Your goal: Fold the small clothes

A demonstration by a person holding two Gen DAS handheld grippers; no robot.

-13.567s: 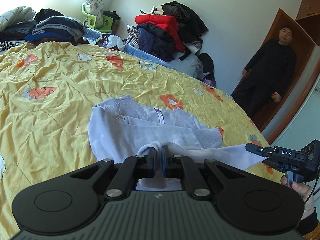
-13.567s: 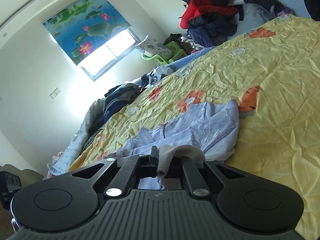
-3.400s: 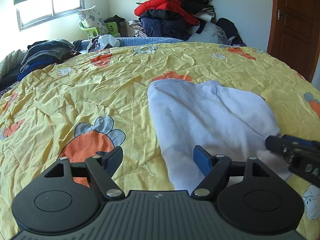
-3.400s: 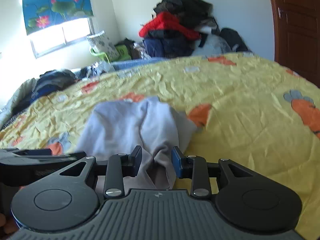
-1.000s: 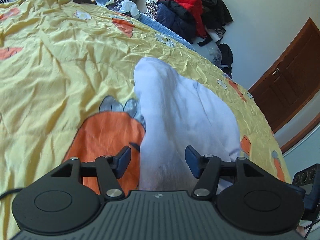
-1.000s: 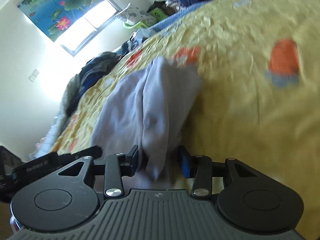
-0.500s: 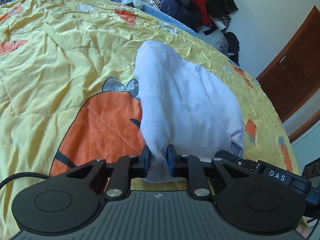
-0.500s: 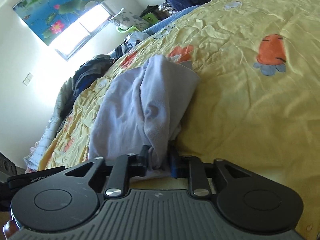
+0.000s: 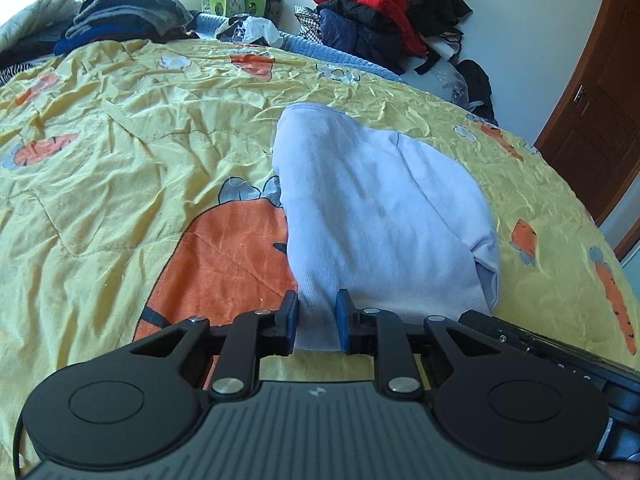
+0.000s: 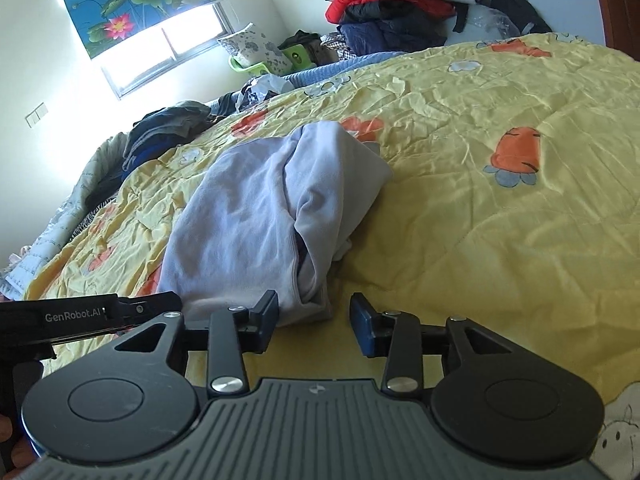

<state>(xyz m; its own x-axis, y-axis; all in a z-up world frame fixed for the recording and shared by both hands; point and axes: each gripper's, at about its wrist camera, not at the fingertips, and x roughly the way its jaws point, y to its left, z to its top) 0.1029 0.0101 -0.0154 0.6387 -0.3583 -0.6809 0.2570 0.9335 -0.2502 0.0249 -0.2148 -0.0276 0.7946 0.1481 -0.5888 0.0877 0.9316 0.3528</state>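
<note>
A pale lilac top [image 9: 380,208] lies folded lengthwise on the yellow carrot-print bedspread [image 9: 120,168]. My left gripper [image 9: 317,320] is shut on the ribbed hem at its near end. In the right wrist view the same top [image 10: 256,216] runs away from me. My right gripper [image 10: 314,316] has its jaws opening. The near corner of the fold lies against the left finger [image 10: 267,310], and the right pad stands apart from the cloth. The left gripper's body [image 10: 80,316] shows at the left edge, and the right gripper's body [image 9: 540,344] shows low on the right in the left wrist view.
A heap of red and dark jackets [image 9: 380,12] sits past the bed's far edge, with folded dark clothes [image 9: 128,12] at the far left. A green chair [image 10: 260,64] stands under the window [image 10: 168,48]. A brown door [image 9: 592,120] is on the right.
My left gripper went from open astride the hem to shut on it. My right gripper pinched the folded edge half a second ago and has since spread, letting the cloth go.
</note>
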